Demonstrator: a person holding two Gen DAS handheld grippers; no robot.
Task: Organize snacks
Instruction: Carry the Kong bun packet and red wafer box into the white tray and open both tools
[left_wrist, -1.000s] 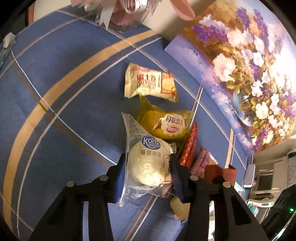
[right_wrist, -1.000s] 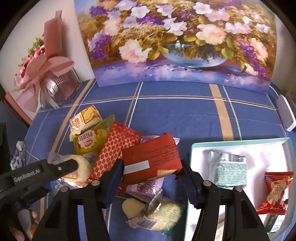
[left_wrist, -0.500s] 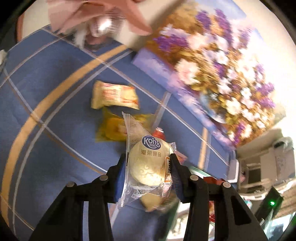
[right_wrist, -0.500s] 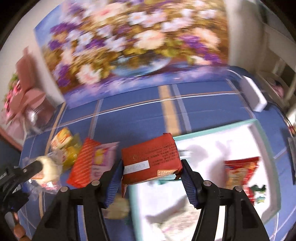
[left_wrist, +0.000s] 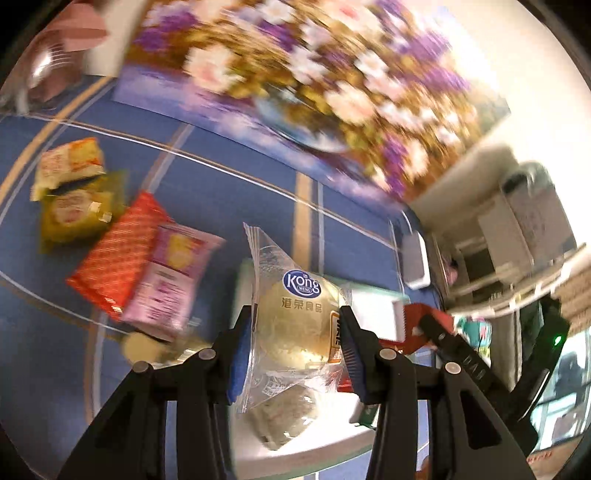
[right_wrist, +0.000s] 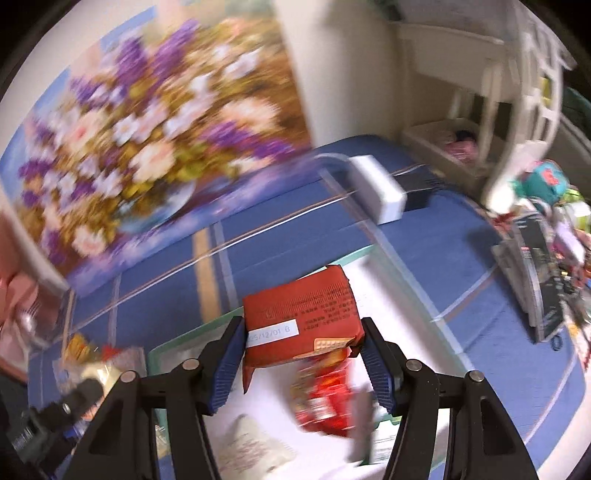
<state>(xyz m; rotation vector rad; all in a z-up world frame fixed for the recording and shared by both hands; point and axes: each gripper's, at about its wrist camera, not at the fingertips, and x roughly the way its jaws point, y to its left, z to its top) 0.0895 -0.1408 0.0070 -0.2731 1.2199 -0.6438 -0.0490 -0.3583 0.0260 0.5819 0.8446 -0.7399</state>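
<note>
- Left wrist view: the left hand-held gripper is closed on a clear-wrapped bun, one pad pressing each side of the wrapper. The bun hangs over the near-left part of the white tray, which lies toward the right end of the blue striped worktop.
- Right wrist view: the right hand-held gripper is clamped on a red biscuit packet, held flat above the tray with its date label facing the camera.
- To do this step well, I would lower each item until it is well inside the tray rim before easing the jaws apart. The bun is soft, so the squeeze should stay light. The red packet should go on bare tray floor, not on the red snack bag blurred beneath it.
- With both tools over one tray, dropping one item at a time looks safer than crowding.
- Only the left view shows what is left to sort: a red lattice packet, a pink packet, a yellow packet and a pale one toward the worktop's left end.
- Only the right view shows the tray's far edge, a white box at the worktop's back edge, and the tray contents, though blurred.
- Each view catches the other tool at its edge.
</note>
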